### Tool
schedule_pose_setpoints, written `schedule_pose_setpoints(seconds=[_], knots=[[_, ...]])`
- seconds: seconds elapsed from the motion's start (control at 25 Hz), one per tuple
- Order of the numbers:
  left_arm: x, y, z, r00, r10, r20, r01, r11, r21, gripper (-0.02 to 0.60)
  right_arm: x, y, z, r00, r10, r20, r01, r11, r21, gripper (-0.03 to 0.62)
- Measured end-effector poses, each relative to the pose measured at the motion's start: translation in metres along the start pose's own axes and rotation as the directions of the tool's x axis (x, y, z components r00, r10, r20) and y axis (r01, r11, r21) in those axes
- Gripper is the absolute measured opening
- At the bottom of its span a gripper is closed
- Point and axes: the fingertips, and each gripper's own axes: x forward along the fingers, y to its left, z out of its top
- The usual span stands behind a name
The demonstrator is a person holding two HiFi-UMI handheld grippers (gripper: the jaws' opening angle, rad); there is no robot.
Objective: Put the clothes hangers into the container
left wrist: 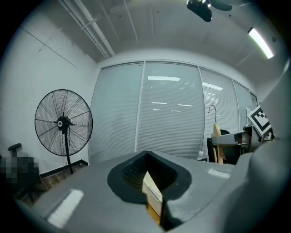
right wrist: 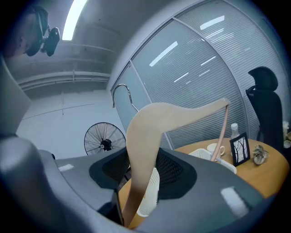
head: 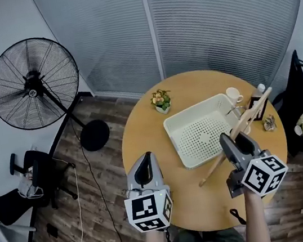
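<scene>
Jaws of the grey left tool (head: 144, 159) sit together, empty, over the round wooden tabletop (head: 142, 136). A white perforated basket (head: 195, 108) lies mid-tabletop. The right tool (head: 236, 141) clamps a curved pale wooden hanger (head: 251, 115), tilted above the basket's right rim.

Pale tan wood hanger (right wrist: 145, 136). White container (head: 175, 128) dotted with tiny holes. Light brown counter (head: 143, 141). Black fan (head: 34, 84). Dark brown plank floor (head: 99, 171). Grey left tongs (head: 145, 158) and right tongs (head: 235, 139), with black-and-white squares.
</scene>
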Motion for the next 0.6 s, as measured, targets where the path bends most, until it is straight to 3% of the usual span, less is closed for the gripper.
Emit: schedule_pose_setpoints(seconds=[0.6], knots=[[0.049, -0.008, -0.006, 0.999, 0.015, -0.029, -0.015, 1.0, -0.002, 0.0, 0.062, -0.035, 0.015, 1.0, 0.02, -0.006, -0.02, 0.999, 0.043, 0.213]])
